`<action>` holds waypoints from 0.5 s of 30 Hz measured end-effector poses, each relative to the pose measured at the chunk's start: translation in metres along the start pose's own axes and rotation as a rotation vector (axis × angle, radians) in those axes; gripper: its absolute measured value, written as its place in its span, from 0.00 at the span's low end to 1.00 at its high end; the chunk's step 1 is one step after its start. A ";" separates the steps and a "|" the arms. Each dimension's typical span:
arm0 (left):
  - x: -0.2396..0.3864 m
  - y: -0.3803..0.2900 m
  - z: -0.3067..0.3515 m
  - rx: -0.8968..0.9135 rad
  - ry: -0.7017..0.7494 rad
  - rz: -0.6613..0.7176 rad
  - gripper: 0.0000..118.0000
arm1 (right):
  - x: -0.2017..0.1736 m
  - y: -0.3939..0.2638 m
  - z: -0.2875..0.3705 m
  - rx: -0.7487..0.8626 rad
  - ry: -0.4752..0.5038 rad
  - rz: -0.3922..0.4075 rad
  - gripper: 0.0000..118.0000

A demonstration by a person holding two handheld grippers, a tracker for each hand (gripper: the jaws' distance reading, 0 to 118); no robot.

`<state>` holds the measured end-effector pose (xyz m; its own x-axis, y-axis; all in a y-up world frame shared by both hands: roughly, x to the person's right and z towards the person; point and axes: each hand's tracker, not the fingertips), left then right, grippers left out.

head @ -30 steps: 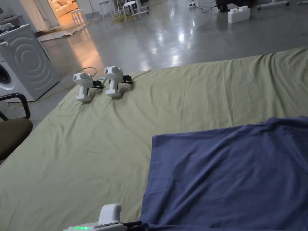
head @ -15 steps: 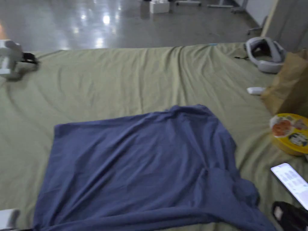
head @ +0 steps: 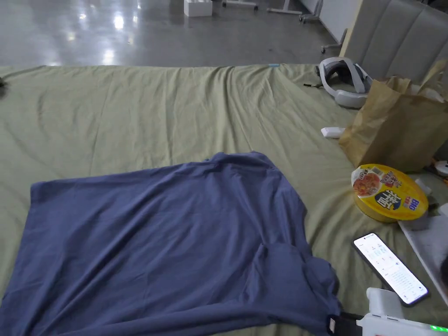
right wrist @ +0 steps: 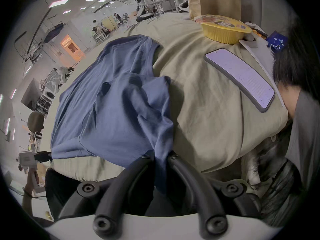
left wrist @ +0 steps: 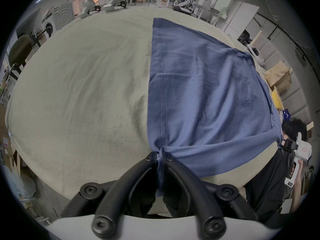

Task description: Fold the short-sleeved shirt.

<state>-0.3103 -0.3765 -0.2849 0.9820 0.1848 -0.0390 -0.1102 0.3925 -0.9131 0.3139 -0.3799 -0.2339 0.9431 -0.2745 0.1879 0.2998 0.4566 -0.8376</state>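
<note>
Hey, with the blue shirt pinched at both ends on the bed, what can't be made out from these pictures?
- Head view: the left end of the shirt is cut off by the frame's edge.
- Head view: the right tool is cropped at the bottom edge; its jaws are unclear there.
- Right gripper view: the shirt's far sleeve is hidden under bunched folds.
- Head view: the phone screen is too small to make out.
</note>
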 end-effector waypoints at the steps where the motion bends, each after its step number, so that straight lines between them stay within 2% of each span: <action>1: 0.000 -0.001 0.000 0.002 -0.007 0.007 0.07 | -0.003 0.000 0.002 0.007 -0.011 0.024 0.12; 5: 0.006 -0.004 0.010 0.049 0.006 -0.056 0.07 | -0.008 0.002 0.026 0.123 -0.002 0.051 0.09; 8: -0.001 0.002 0.014 0.172 -0.029 0.016 0.07 | -0.014 0.025 0.051 0.257 0.053 0.050 0.09; 11: 0.042 0.024 0.008 0.273 -0.080 0.050 0.07 | -0.025 0.073 0.052 0.308 0.096 0.047 0.09; 12: 0.003 0.039 0.057 0.298 -0.070 0.041 0.07 | -0.030 0.091 0.050 0.325 0.115 0.044 0.09; 13: 0.005 0.048 0.064 0.328 -0.062 0.028 0.07 | -0.037 0.109 0.045 0.339 0.130 0.056 0.09; 15: 0.014 0.062 0.065 0.342 -0.075 0.049 0.07 | -0.056 0.144 0.034 0.361 0.100 0.105 0.09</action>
<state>-0.3130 -0.2906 -0.3158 0.9617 0.2713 -0.0380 -0.2143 0.6585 -0.7214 0.3092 -0.2704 -0.3474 0.9580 -0.2832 0.0447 0.2503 0.7503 -0.6119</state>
